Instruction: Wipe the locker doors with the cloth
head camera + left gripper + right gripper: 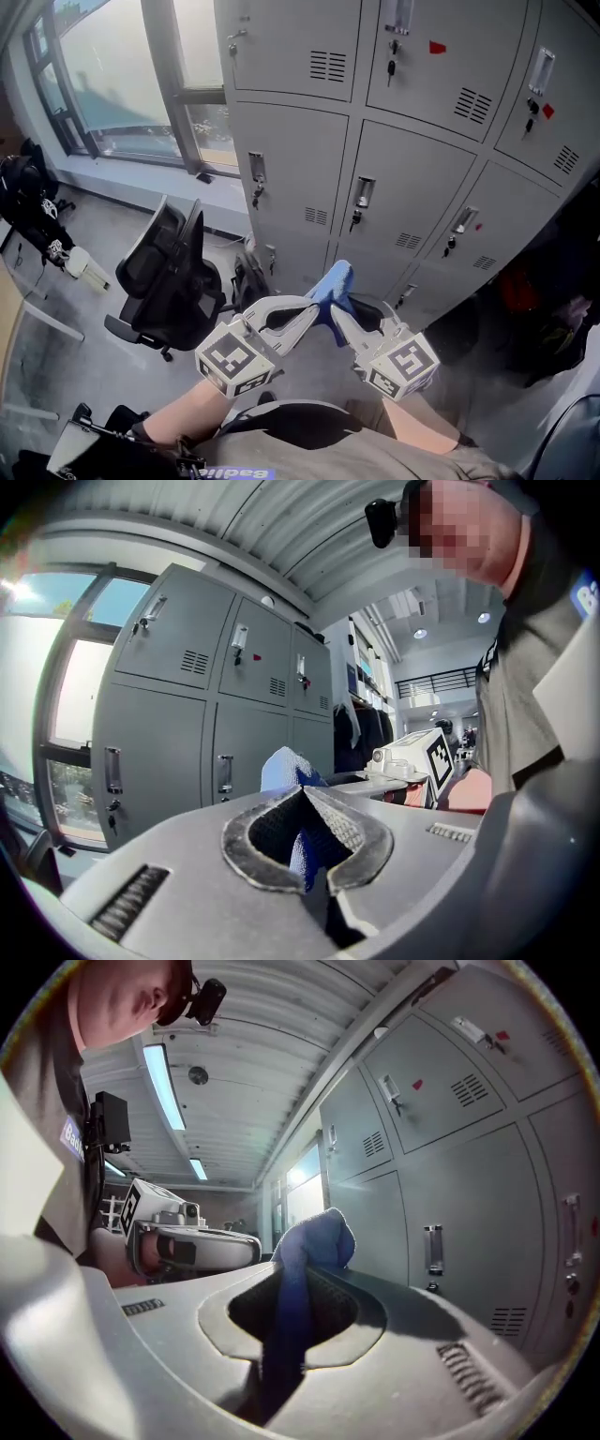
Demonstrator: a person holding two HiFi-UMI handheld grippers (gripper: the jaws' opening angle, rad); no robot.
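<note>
**Cloth pinched between both grippers, lockers straight ahead**

We are holding the blue cloth (335, 284) low and close to the body, in front of the grey lockers (412, 183). The left gripper (316, 314) and the right gripper (338, 321) are meeting tip to tip. Each one's fingers (361, 832) are closing on a fold of the cloth, and no gap is showing in either gripper view. A bunched end is standing up out of the tips and pointing at the doors, with its long axis running from us toward them.

What matters for the next move is that the doors are lying forward and upward of the fingers, apart from the cloth, so nothing is touching metal yet. Both grippers are sitting about equally near the lower row. We are judging the wipe as not yet begun. One gripper will likely need to carry the bunched end forward until it presses flat on a door.
</note>
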